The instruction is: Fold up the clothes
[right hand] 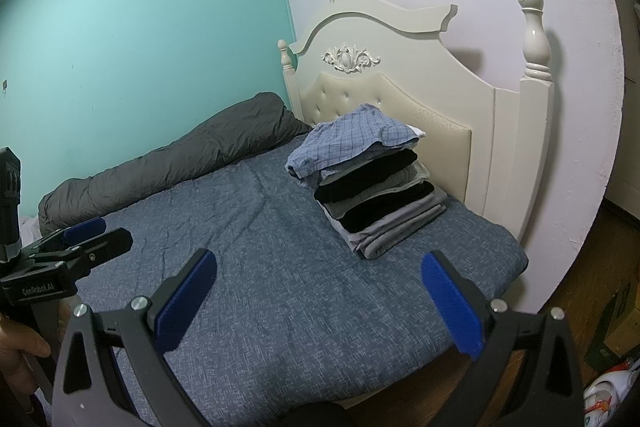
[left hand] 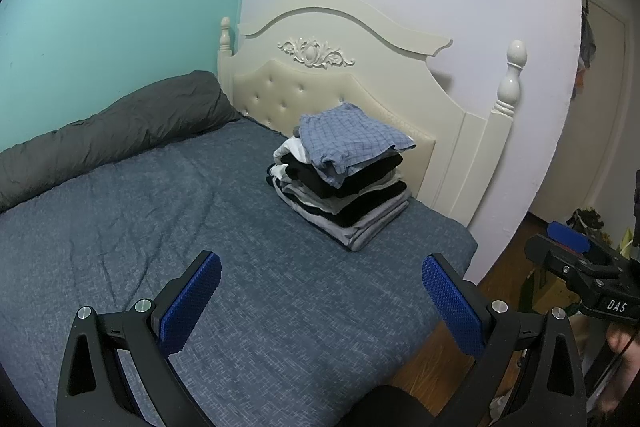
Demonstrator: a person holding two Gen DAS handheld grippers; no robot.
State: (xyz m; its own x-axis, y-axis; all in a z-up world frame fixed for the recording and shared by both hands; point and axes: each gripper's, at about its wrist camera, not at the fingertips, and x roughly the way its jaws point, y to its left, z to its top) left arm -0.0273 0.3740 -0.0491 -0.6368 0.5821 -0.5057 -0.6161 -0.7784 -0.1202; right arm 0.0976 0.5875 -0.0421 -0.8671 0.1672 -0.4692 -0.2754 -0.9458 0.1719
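A bed (left hand: pixel 168 235) with a blue speckled sheet fills the middle. A cream headboard (left hand: pixel 340 75) stands at 12 o'clock, a rolled grey duvet (left hand: pixel 112 131) lies at 10 o'clock, and wood floor (left hand: pixel 504 267) shows at 4 o'clock.

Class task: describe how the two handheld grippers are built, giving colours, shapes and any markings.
Both grippers, left and right, have black frames with triangular cut-outs, silver bolts, and flat jaws faced with textured blue pads. White lettering marks the bodies: "DAS" on the right, "CenRobot.AI" on the left.

The hand (right hand: pixel 16 343) is cut by the frame edge, and the lower stack of clothes (left hand: pixel 340 183) cannot be told apart.
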